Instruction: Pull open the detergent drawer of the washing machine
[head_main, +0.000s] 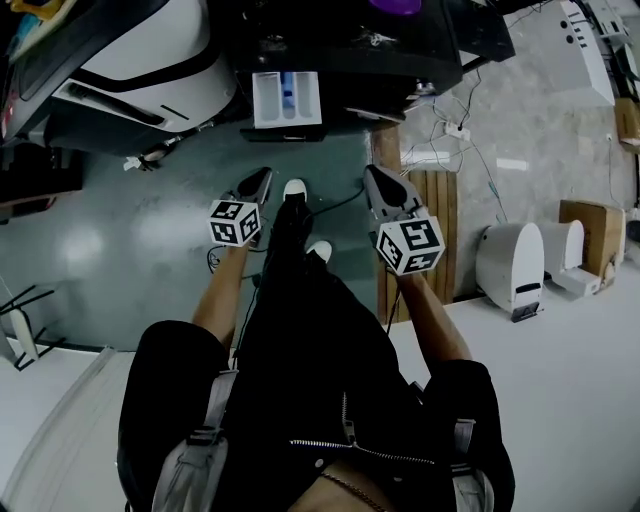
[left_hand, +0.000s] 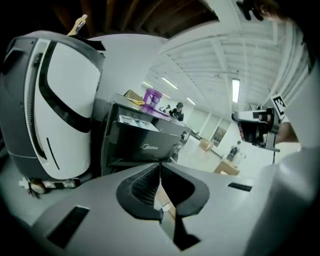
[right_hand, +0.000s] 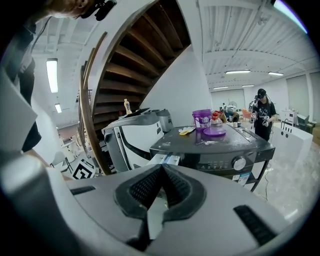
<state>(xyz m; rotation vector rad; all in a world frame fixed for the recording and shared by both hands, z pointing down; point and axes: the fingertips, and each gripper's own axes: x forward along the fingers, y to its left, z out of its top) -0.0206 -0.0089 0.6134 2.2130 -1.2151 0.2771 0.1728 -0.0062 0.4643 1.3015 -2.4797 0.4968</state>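
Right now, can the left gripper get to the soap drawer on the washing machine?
Probably yes. The detergent drawer already sticks out of the washing machine, and only bare floor lies between it and the left gripper. Its jaws are shut and empty.

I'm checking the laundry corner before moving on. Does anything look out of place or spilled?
The white detergent drawer sticks out of the front of the dark washing machine, left pulled open. Apart from that, nothing stands out: no spill or damage shows.
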